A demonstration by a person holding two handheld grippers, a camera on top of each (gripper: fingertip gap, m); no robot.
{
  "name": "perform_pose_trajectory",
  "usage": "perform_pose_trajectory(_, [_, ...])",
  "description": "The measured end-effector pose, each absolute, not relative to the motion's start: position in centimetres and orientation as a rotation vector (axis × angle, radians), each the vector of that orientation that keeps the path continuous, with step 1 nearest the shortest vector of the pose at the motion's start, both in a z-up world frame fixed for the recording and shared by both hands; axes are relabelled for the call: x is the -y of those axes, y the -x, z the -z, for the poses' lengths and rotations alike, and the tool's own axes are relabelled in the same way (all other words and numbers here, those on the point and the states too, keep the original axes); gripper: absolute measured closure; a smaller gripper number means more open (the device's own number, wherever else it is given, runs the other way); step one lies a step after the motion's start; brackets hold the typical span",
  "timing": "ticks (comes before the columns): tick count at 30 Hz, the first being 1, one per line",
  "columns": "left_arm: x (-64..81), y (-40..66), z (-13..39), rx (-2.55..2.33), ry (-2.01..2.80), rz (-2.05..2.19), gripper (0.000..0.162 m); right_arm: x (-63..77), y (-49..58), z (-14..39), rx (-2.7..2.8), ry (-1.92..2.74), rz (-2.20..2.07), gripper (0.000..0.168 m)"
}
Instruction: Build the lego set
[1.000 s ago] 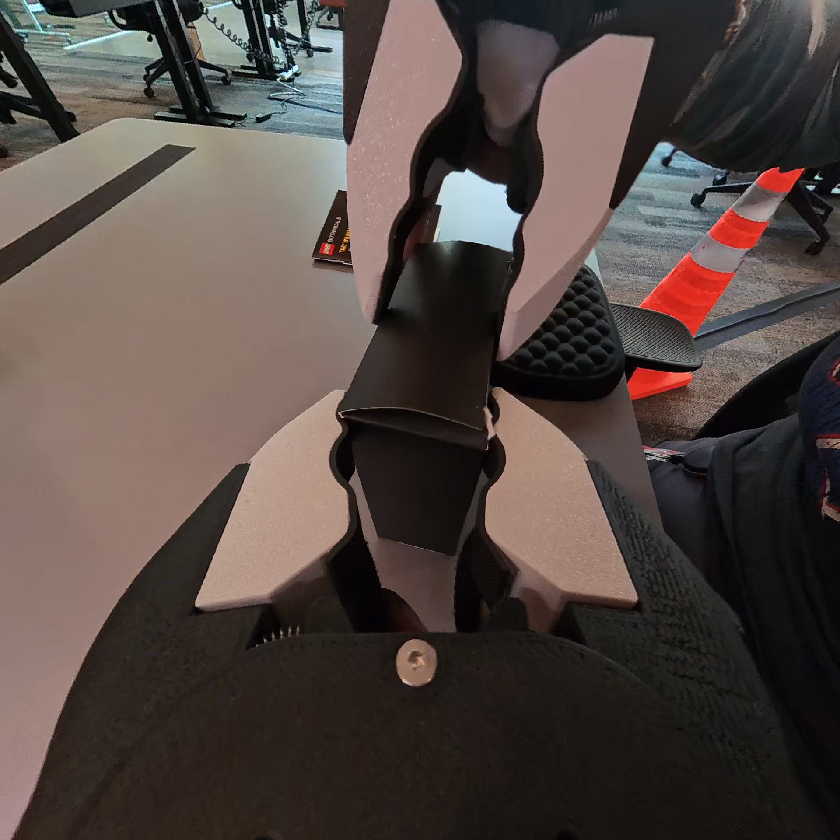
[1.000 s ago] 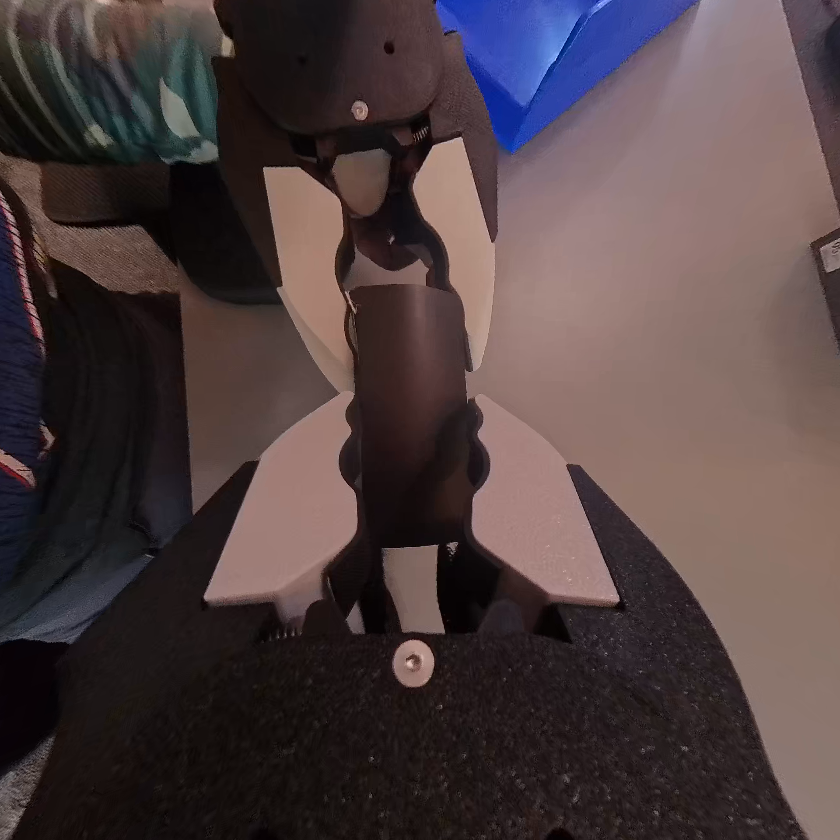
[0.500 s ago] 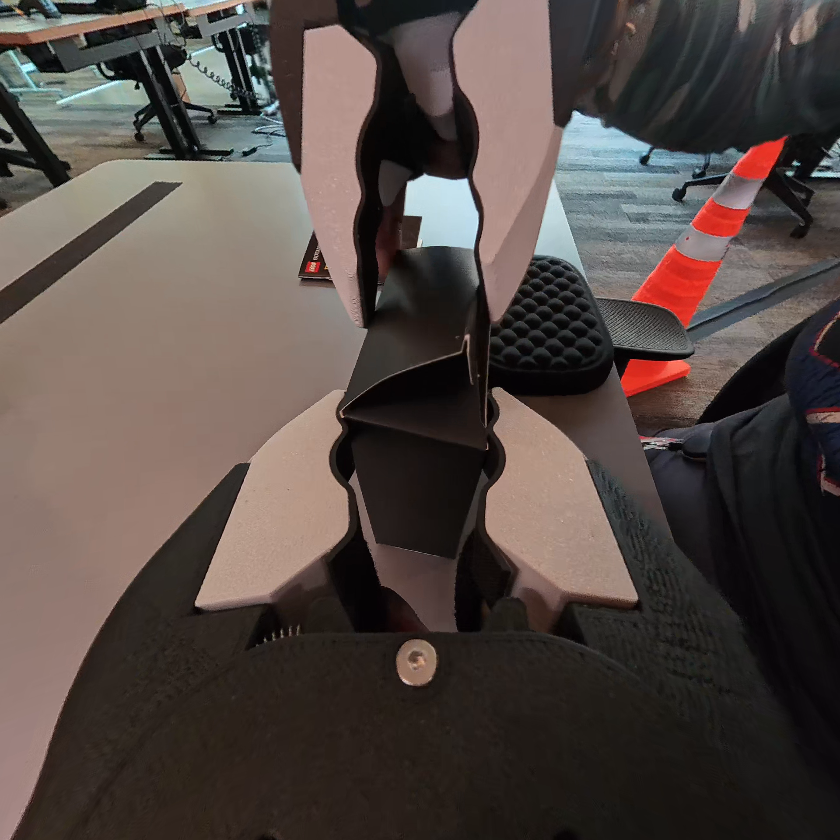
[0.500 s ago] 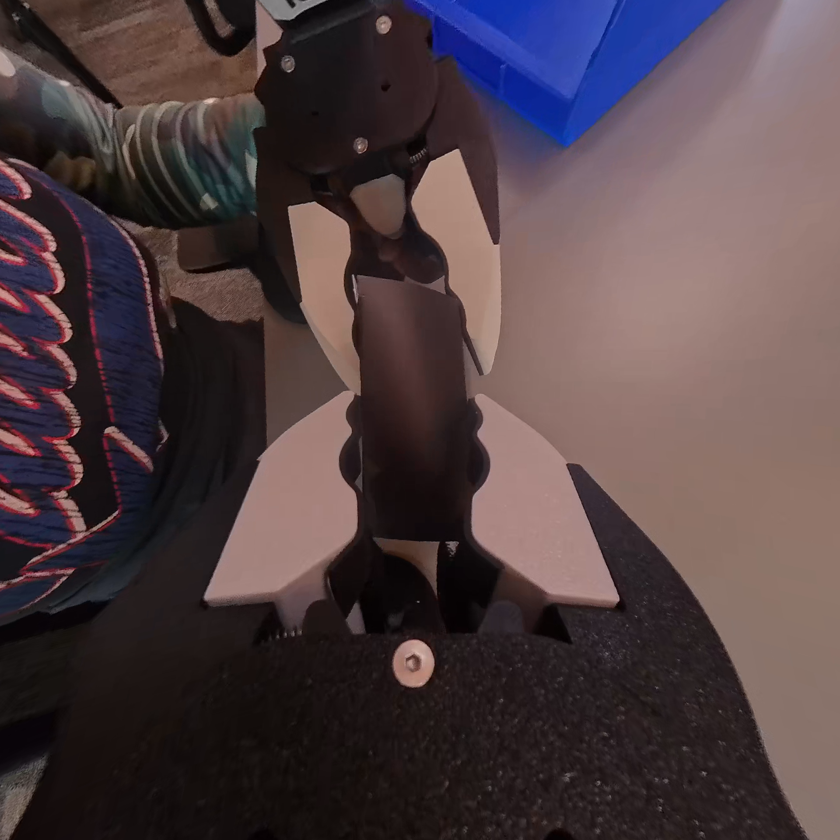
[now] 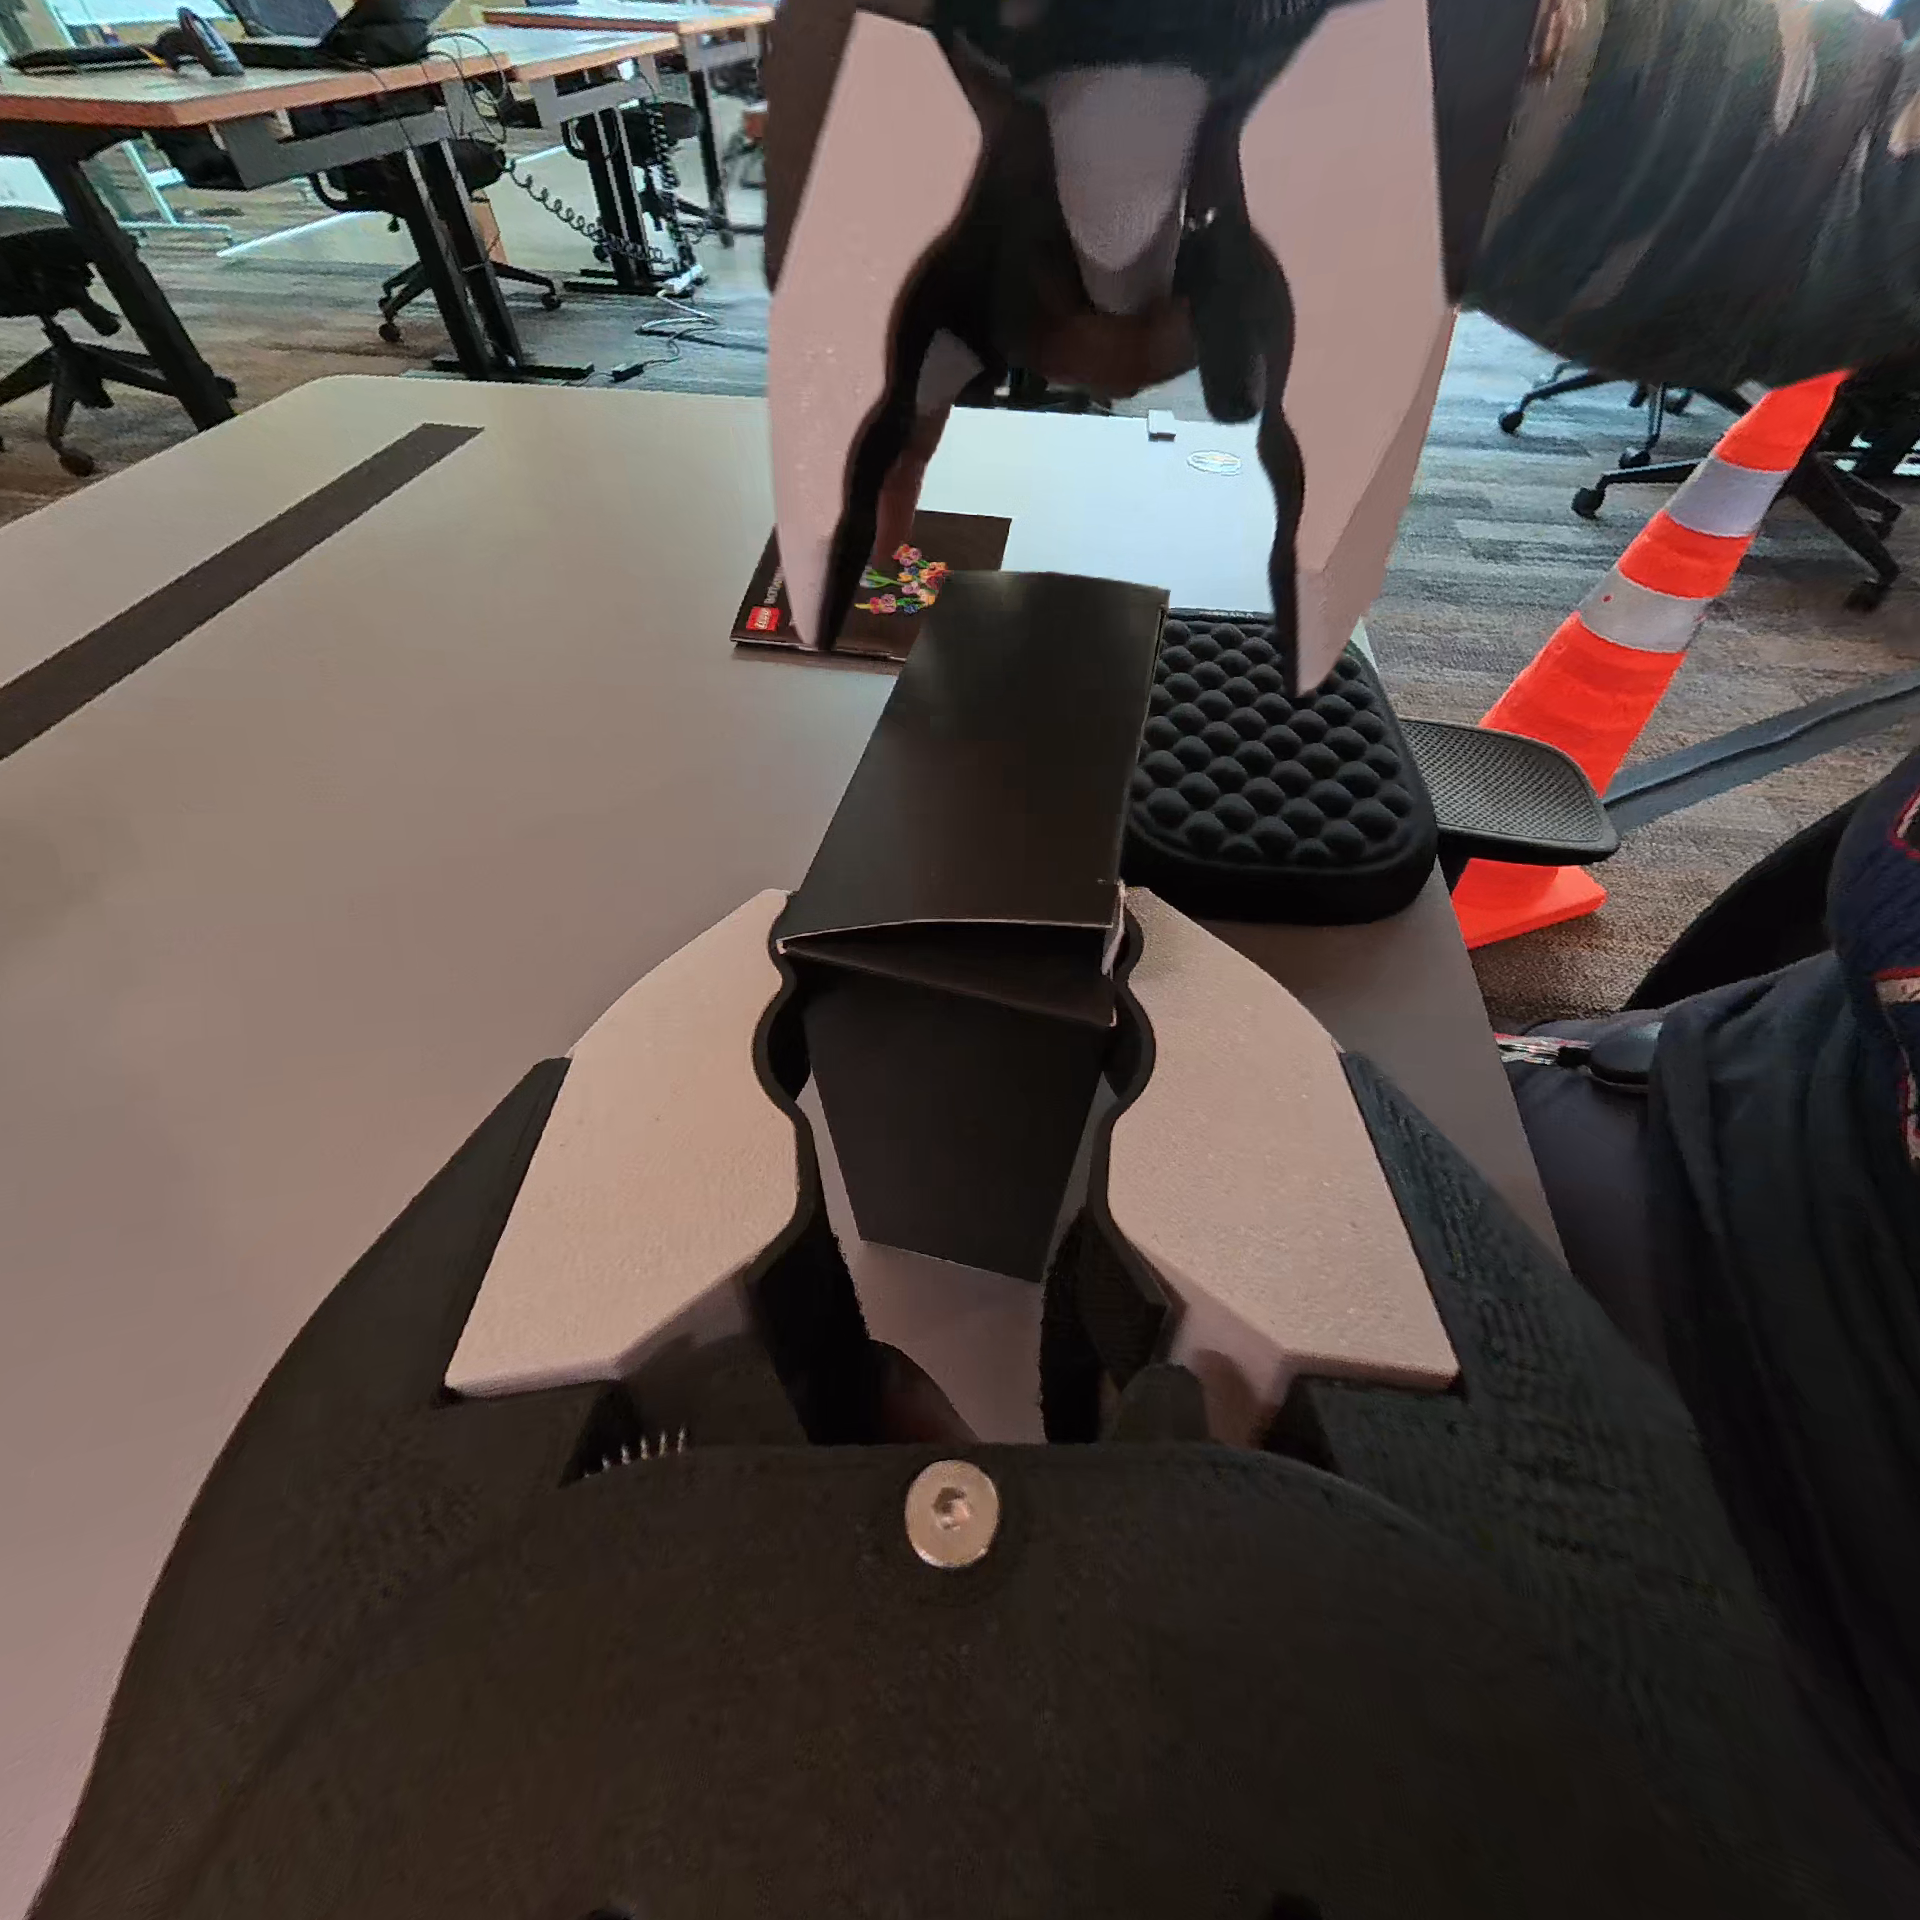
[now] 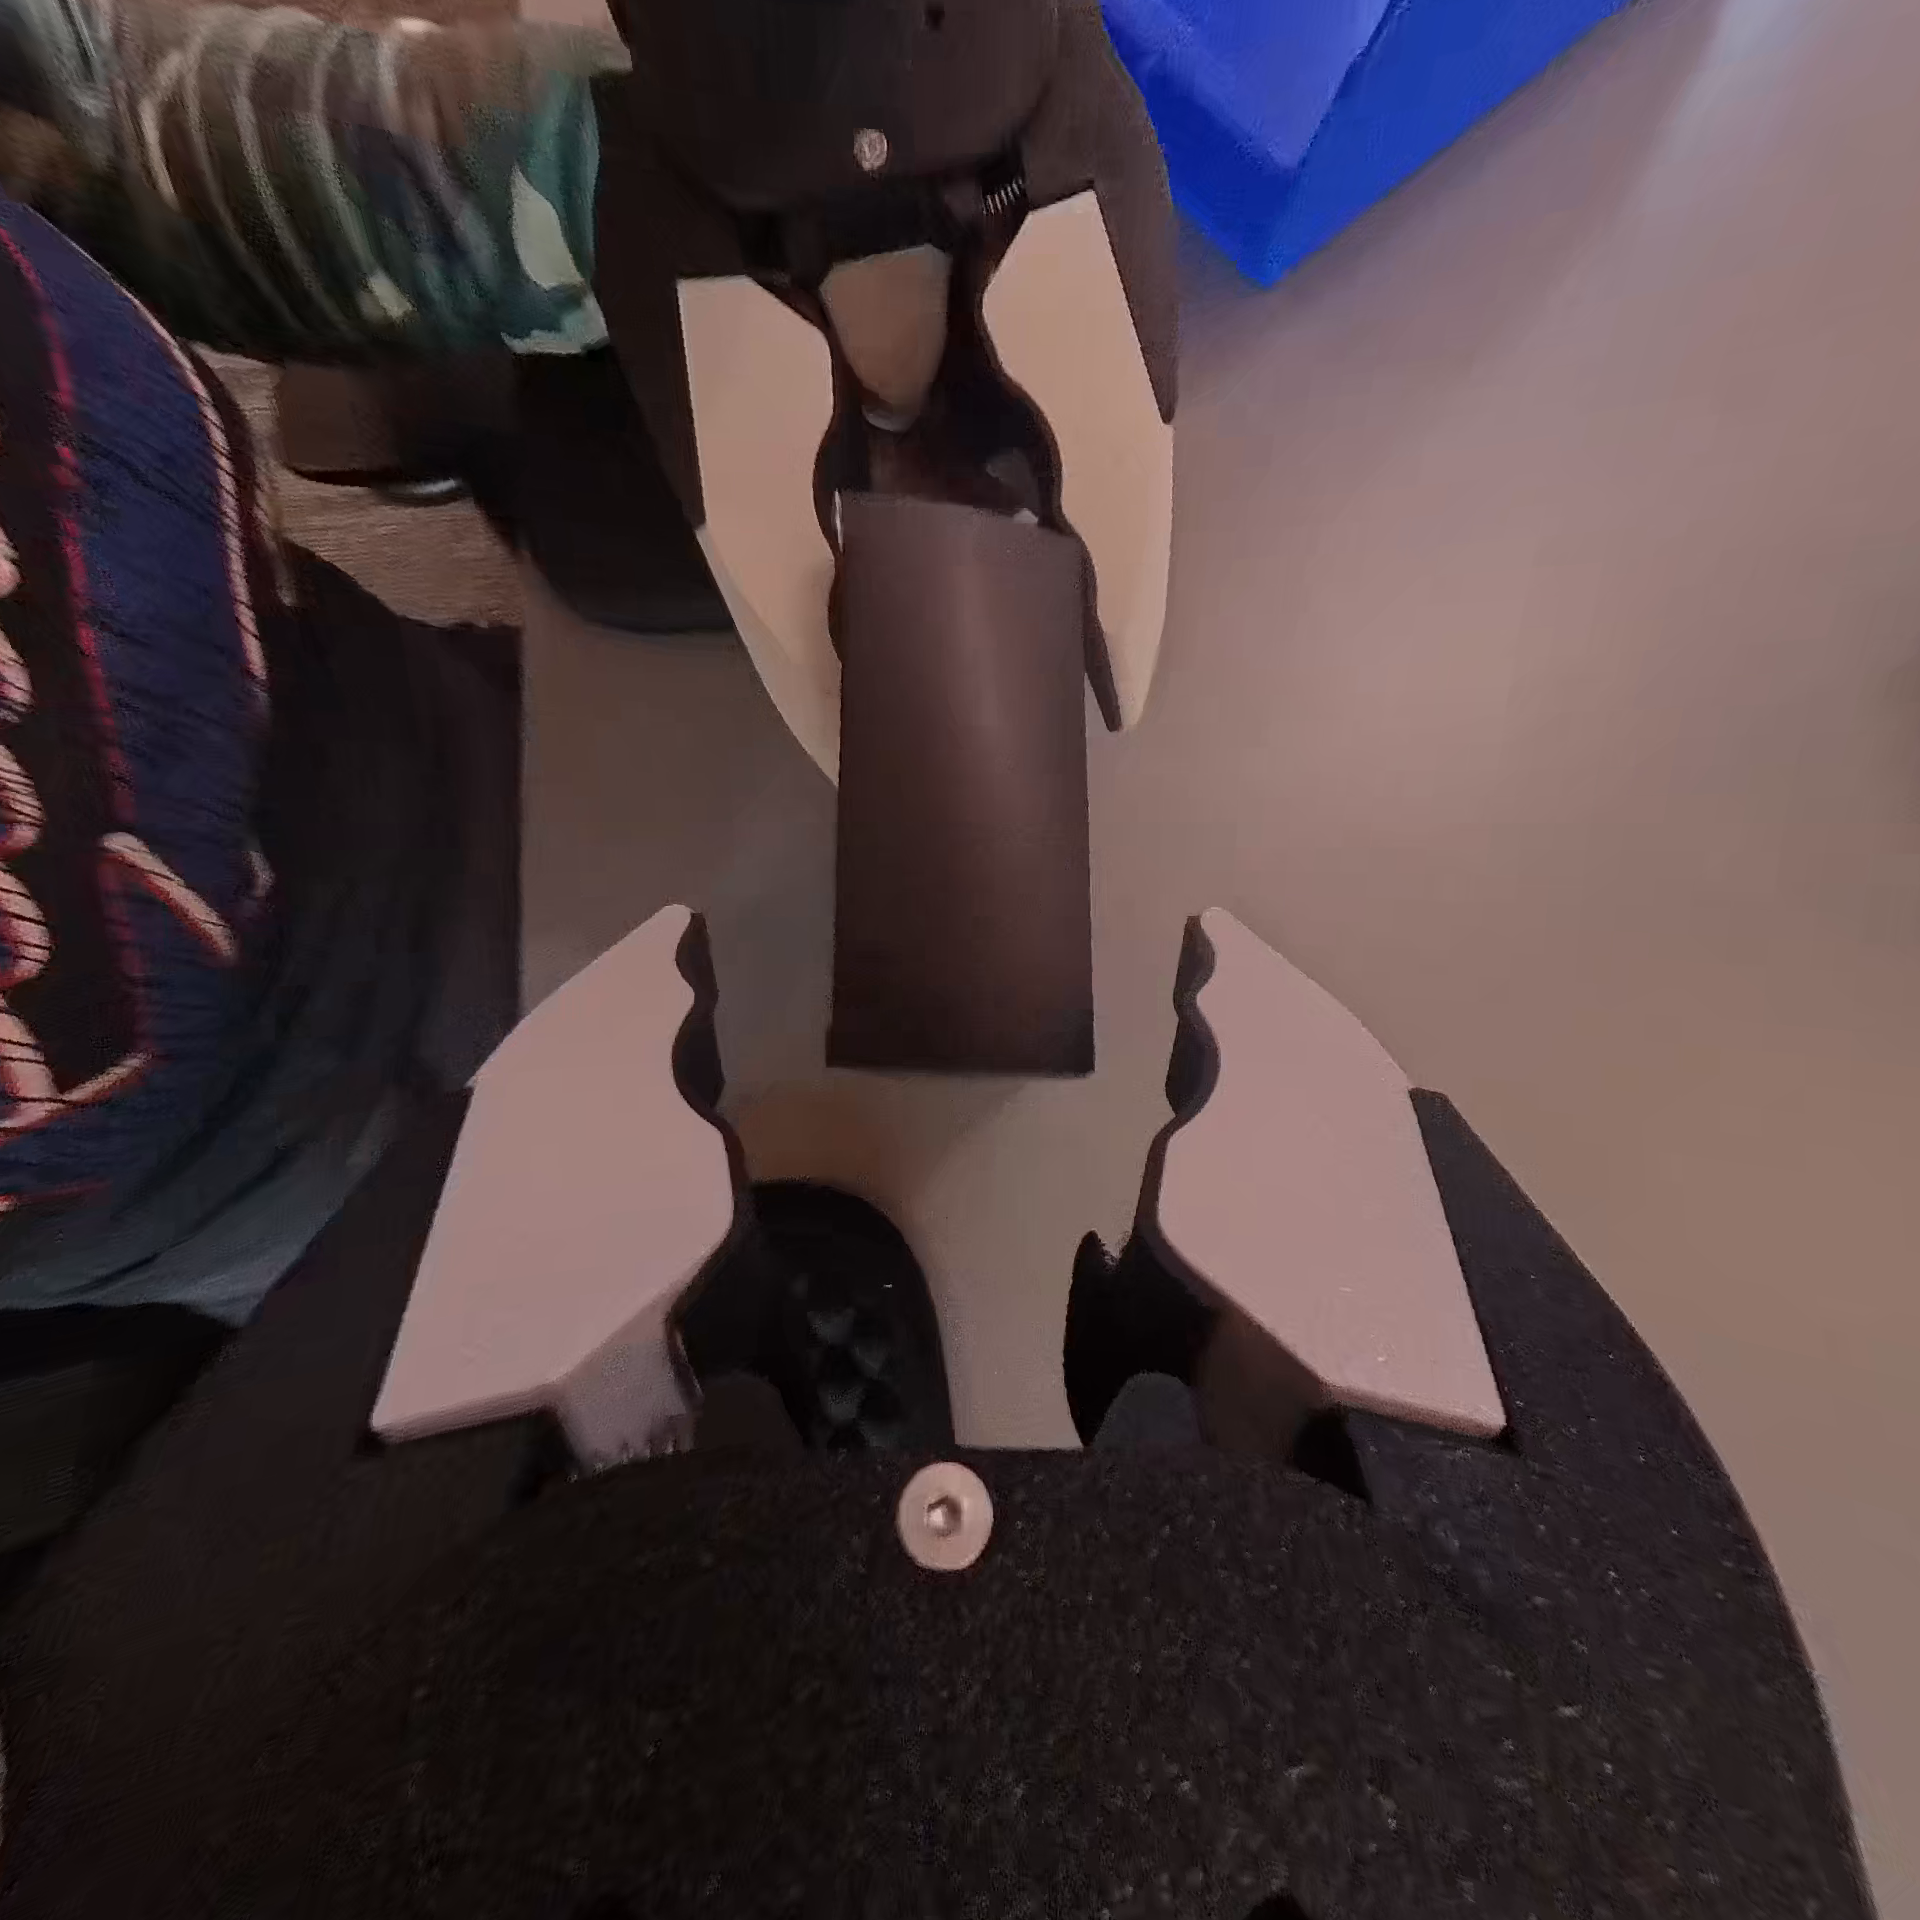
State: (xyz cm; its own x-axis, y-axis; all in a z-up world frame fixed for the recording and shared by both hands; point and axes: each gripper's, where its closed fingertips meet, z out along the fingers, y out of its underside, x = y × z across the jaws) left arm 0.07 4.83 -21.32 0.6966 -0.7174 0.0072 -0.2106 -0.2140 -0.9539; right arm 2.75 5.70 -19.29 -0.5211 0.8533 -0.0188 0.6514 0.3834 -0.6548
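Office desks (image 5: 312, 94) stand behind grey table (image 5: 364, 831).

Left gripper (image 5: 951, 935) jaws clamped; right gripper (image 6: 945, 925) jaws spread wide, facing it.

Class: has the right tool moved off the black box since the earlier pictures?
Yes. The right tool has opened and backed off the black box, away from the left tool, toward the far table edge.

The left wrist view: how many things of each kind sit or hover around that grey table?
Claws: 2, left claw and right claw
Black cardboard box: 1
Instruction booklet: 1
Black dimpled cushion: 1
Orange traffic cone: 1
Total: 6
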Motion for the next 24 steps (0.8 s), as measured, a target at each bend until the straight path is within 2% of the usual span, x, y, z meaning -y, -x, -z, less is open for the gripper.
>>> perform_pose_trajectory(6, [-4.76,-0.18,21.33,-0.754,1.765,0.549,0.107,-6.64,-3.36,19.71,2.07,1.283,-0.92,0.108])
perform_pose_trajectory(10, [-4.71,-0.22,21.32,-0.755,1.764,0.541,0.107,-6.21,-3.19,19.63,2.047,1.289,-1.0,0.111])
perform_pose_trajectory(12, [-4.68,-0.26,21.31,-0.76,1.763,0.539,0.107,-6.15,-3.04,19.47,2.044,1.295,-1.041,0.118])
perform_pose_trajectory(24, [-4.46,-0.15,21.39,-0.774,1.775,0.536,0.107,-5.9,-3.16,19.07,2.181,1.434,-1.215,0.123])
